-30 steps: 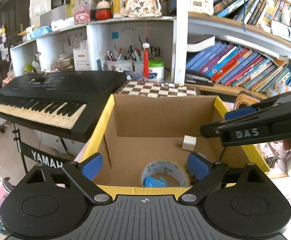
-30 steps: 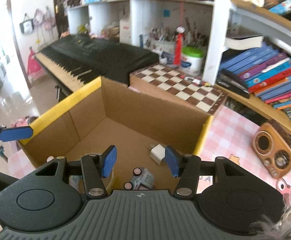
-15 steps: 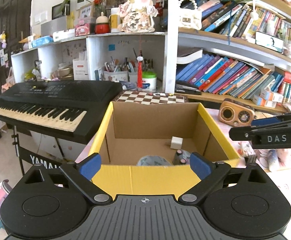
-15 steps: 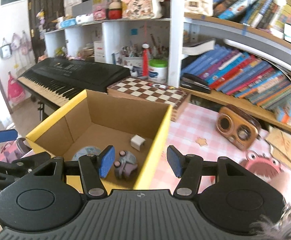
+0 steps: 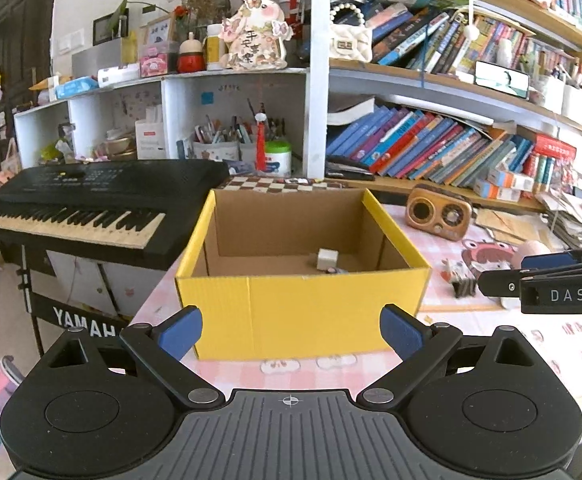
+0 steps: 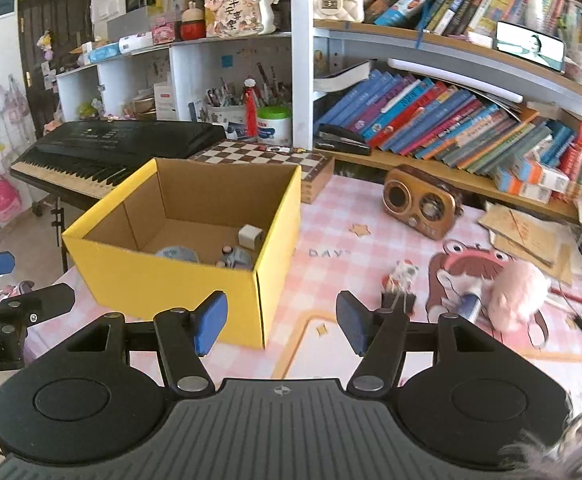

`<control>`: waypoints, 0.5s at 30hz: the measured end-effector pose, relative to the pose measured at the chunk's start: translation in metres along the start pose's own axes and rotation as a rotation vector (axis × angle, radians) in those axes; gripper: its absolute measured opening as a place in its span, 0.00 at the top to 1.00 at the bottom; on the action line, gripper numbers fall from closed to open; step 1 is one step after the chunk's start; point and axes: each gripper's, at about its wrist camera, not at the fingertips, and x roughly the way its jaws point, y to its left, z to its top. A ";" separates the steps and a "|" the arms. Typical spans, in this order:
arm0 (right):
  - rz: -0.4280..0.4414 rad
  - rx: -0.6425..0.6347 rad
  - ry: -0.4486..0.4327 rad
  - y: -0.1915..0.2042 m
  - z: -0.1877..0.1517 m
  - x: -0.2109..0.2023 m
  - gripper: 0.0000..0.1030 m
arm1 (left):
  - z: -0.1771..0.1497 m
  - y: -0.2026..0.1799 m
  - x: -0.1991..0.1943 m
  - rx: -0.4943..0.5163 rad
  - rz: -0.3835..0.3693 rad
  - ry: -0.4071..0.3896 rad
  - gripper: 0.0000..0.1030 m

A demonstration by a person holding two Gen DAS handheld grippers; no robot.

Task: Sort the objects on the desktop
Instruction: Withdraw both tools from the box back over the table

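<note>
A: What sits on the bench [image 6: 331, 236]?
B: A yellow box [image 6: 179, 280] on its left side, holding a tape roll [image 6: 177, 255], a toy [image 6: 235, 258] and a small white cube [image 6: 250, 236].
A: And the tools?
B: The left tool [image 5: 291, 330] is spread apart, empty. The right tool [image 6: 281, 322] is opening, nothing between its pads.

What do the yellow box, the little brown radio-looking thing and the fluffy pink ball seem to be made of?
The yellow open-topped box looks like corrugated cardboard: plain brown inside, matte yellow outside, with folded flaps. The small brown retro radio seems to be wood or a wood-look shell, slightly glossy, with visible grain. The fluffy pink ball looks like soft plush or faux fur.
</note>
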 end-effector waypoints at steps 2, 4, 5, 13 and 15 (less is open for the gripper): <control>-0.009 0.007 0.001 0.002 -0.007 -0.007 0.42 | -0.005 -0.001 -0.006 0.003 -0.007 0.003 0.05; -0.018 0.016 -0.001 0.003 -0.013 -0.015 0.42 | -0.009 -0.003 -0.012 0.007 -0.012 0.004 0.05; -0.023 0.023 -0.002 0.004 -0.017 -0.019 0.41 | -0.011 -0.003 -0.015 0.009 -0.015 0.005 0.05; -0.054 0.091 -0.013 0.010 -0.044 -0.044 0.40 | -0.028 -0.009 -0.037 0.032 -0.018 0.012 0.05; -0.062 0.104 -0.014 0.011 -0.051 -0.049 0.39 | -0.033 -0.011 -0.041 0.038 -0.018 0.016 0.05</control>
